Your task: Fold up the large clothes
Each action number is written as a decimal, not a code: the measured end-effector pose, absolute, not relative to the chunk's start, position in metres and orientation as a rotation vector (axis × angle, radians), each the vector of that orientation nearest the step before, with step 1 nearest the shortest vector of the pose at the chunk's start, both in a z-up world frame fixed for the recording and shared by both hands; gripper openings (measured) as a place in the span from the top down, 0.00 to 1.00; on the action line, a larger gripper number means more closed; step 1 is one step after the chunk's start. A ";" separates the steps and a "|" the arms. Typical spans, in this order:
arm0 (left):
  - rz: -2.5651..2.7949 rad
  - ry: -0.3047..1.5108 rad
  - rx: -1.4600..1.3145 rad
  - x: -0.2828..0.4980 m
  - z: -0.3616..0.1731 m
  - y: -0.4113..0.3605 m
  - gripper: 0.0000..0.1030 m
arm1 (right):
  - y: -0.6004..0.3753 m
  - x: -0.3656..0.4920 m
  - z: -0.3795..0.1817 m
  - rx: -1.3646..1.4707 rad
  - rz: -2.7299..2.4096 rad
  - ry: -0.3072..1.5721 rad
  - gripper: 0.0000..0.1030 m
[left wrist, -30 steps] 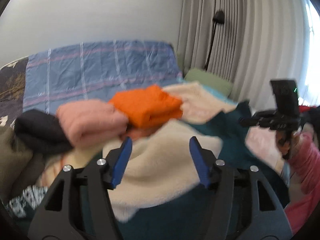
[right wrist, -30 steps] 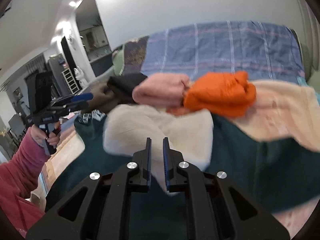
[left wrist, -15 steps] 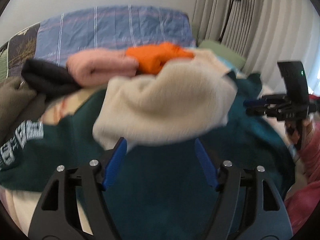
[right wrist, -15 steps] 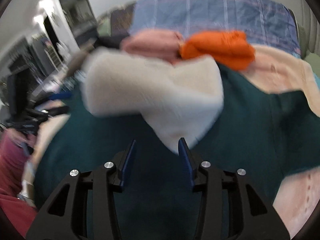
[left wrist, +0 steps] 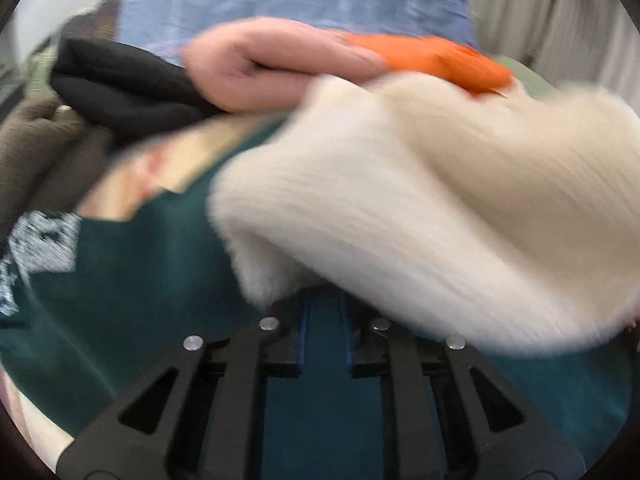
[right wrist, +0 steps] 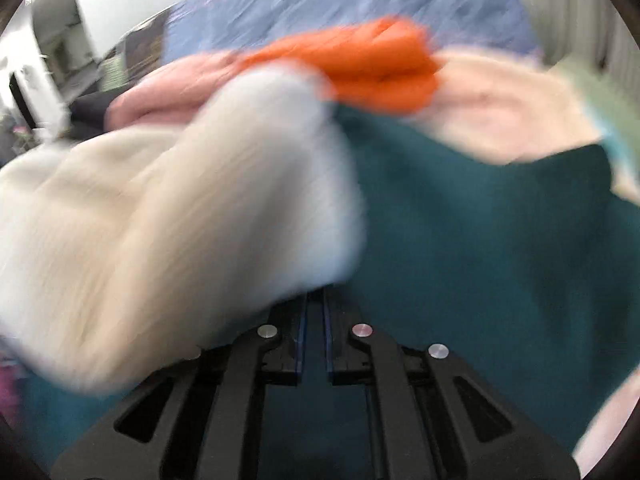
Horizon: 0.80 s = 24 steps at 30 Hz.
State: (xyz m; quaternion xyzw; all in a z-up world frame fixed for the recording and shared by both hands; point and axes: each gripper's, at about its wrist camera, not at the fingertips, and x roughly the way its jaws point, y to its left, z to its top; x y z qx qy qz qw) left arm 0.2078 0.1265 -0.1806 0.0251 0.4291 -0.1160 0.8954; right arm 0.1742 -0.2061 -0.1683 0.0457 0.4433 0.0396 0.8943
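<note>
Where visible: one cream sweater (left wrist: 420, 208) | one teal sweatshirt (left wrist: 132, 300) | one orange fold (right wrist: 380, 68)

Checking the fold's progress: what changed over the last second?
Both grippers dropped toward the cream ribbed knit sweater. The left gripper went from wide open to shut; the right gripper is closing, tips hidden under its hem. The folded pink, orange and black stack stayed put.

The left gripper (left wrist: 324, 312) pointed down with its two jaws pulled in close. The right gripper (right wrist: 314, 308) pointed down too, and its jaws were closing, almost touching.
</note>
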 end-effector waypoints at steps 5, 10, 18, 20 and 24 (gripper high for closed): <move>-0.206 0.854 -0.064 0.195 -0.165 0.166 0.76 | -0.253 0.163 -0.167 0.319 0.150 0.942 0.92; -0.203 0.738 -0.074 0.164 -0.121 0.183 0.71 | -0.263 0.136 -0.126 0.366 0.241 0.871 0.88; -0.408 0.658 -0.073 0.171 -0.078 0.105 0.61 | -0.196 0.151 -0.096 0.355 0.463 0.788 0.79; -0.479 0.711 -0.061 0.177 -0.093 0.080 0.57 | -0.178 0.155 -0.131 0.318 0.430 0.962 0.79; -0.550 0.878 0.212 0.153 -0.160 0.029 0.55 | -0.177 0.128 -0.180 0.272 0.415 1.047 0.82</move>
